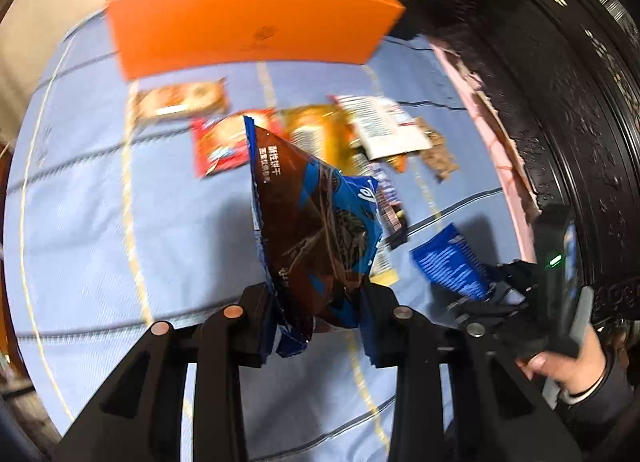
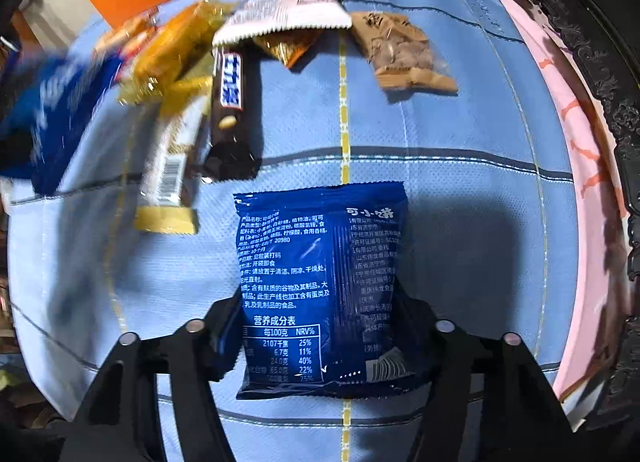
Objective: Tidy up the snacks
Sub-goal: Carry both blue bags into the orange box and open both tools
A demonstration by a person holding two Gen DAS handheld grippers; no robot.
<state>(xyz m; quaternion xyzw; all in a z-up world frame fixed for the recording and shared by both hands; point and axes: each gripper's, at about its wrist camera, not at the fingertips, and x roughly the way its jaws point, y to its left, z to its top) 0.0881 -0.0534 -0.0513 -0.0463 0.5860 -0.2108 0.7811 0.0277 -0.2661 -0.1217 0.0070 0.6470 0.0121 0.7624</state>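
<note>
The left tongs (image 1: 316, 326) grip a cookie bag (image 1: 312, 230), lifted above the blue cloth (image 1: 100, 222) before the orange box (image 1: 248, 34). The right tongs (image 2: 320, 342) stand open around a blue packet (image 2: 320, 286) lying flat on the cloth.

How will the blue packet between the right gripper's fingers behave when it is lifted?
The blue packet looks like thin, glossy film, so it will probably flex and might slip. It lies flat on the blue cloth, so it seems light. The right gripper straddles its lower half.
</note>
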